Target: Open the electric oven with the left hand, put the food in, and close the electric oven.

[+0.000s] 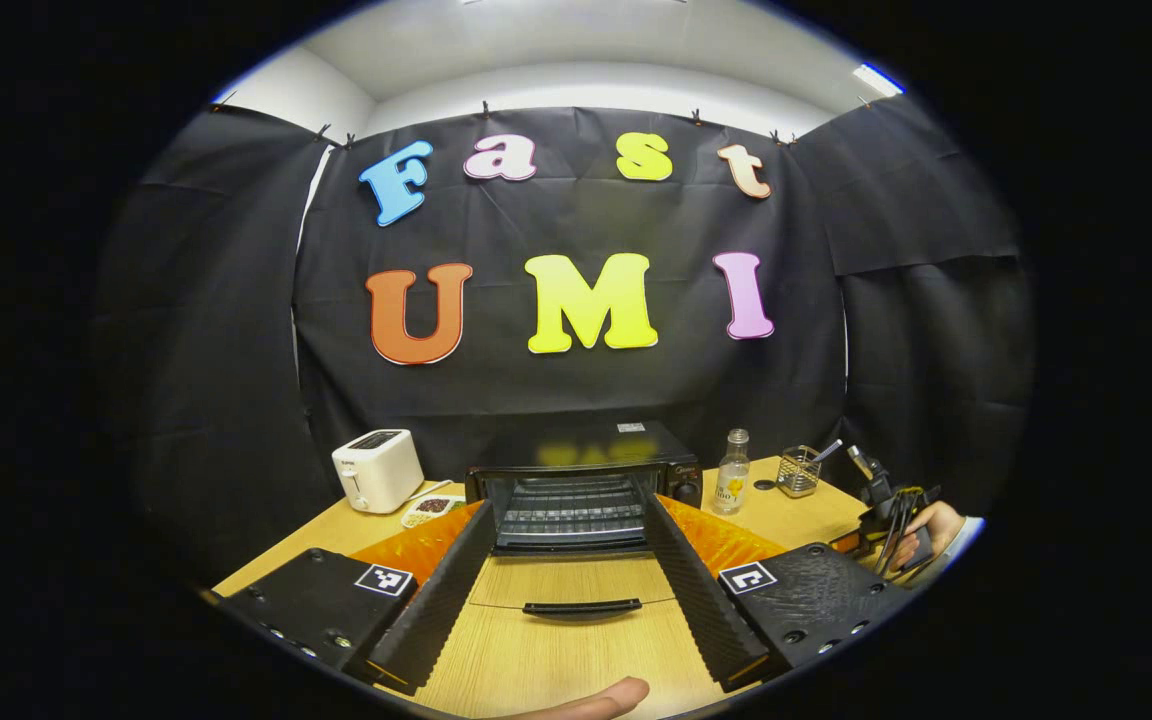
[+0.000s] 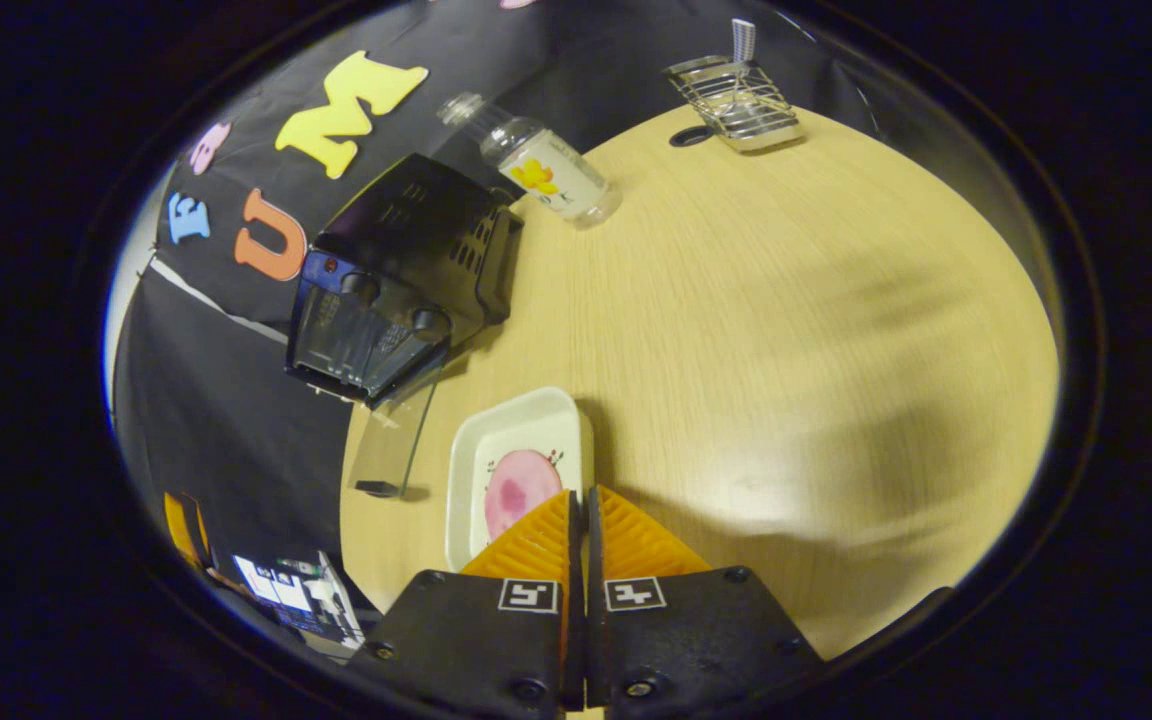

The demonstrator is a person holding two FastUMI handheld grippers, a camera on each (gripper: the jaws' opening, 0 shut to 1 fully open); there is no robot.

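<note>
Bottle (image 1: pixel 732 473) & wire basket (image 1: pixel 797 472) just beside open oven (image 1: pixel 584 487).

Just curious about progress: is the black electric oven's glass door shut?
No, the black electric oven's glass door lies folded down flat, baring the wire rack inside.

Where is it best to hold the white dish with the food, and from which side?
Grip the raised rim of the white dish at its near right corner, coming from the side of the right gripper; it is shallow, and the food fills its middle.
</note>
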